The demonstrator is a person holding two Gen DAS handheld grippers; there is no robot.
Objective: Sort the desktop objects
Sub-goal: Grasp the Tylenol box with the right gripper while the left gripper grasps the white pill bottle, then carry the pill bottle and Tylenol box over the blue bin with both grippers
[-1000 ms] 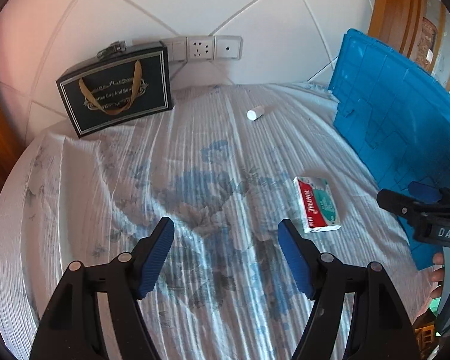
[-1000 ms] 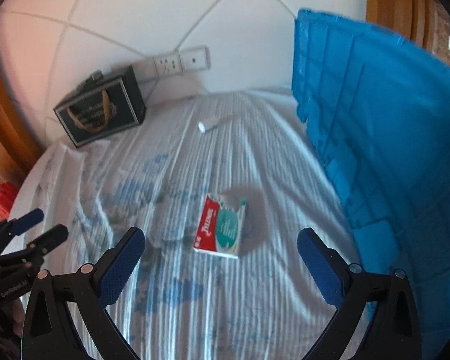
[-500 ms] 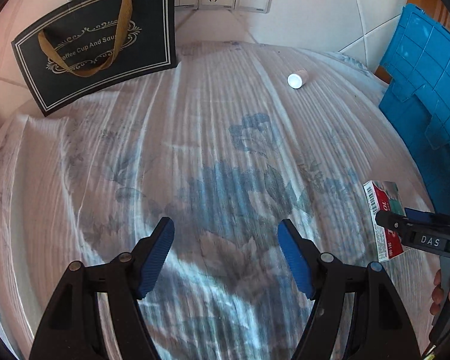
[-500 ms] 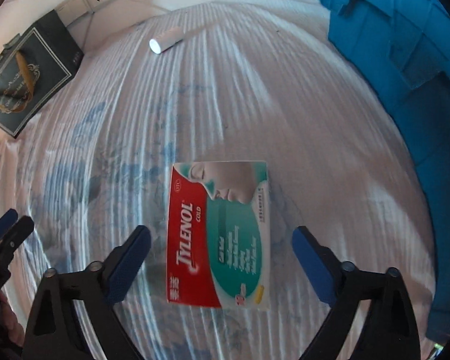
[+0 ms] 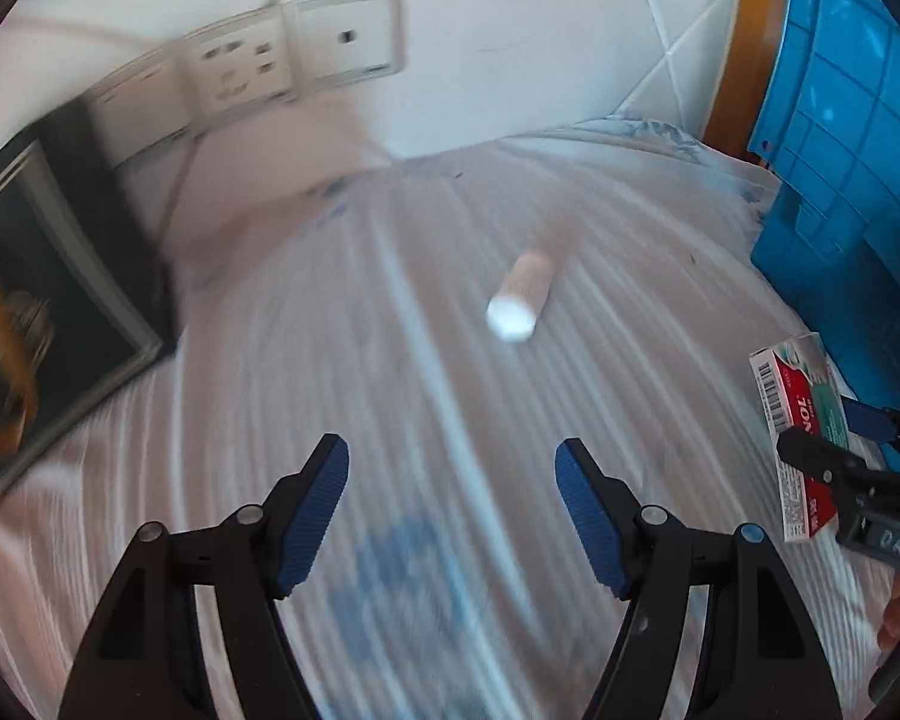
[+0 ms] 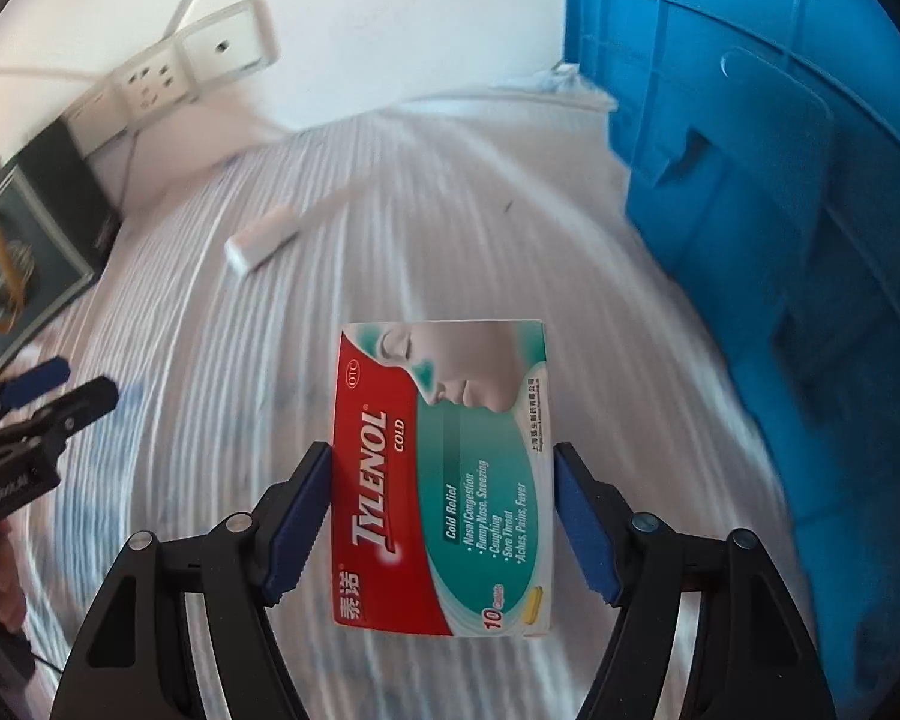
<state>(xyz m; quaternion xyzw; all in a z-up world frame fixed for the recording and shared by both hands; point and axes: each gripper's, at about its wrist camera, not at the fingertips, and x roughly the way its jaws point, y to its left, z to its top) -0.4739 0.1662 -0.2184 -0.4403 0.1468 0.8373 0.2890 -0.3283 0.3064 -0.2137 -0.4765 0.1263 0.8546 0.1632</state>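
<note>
The right gripper is clamped on the Tylenol box, which sits between its pads above the cloth. The left gripper is spread apart with nothing inside. Farther ahead of it, a white tube lies on the cloth, near the blue crate.

Looks like a home, prob. a bedroom or sim. domestic room. Surface is covered w/ a white ribbed cloth w/ blue floral print, like a bedspread or tablecloth. White tiled wall behind, w/ a row of wall sockets at surface level. Wooden trim at the right edge. Household bits around: dark gift bag w/ gold handle, blue plastic crate, a cold-medicine box.
</note>
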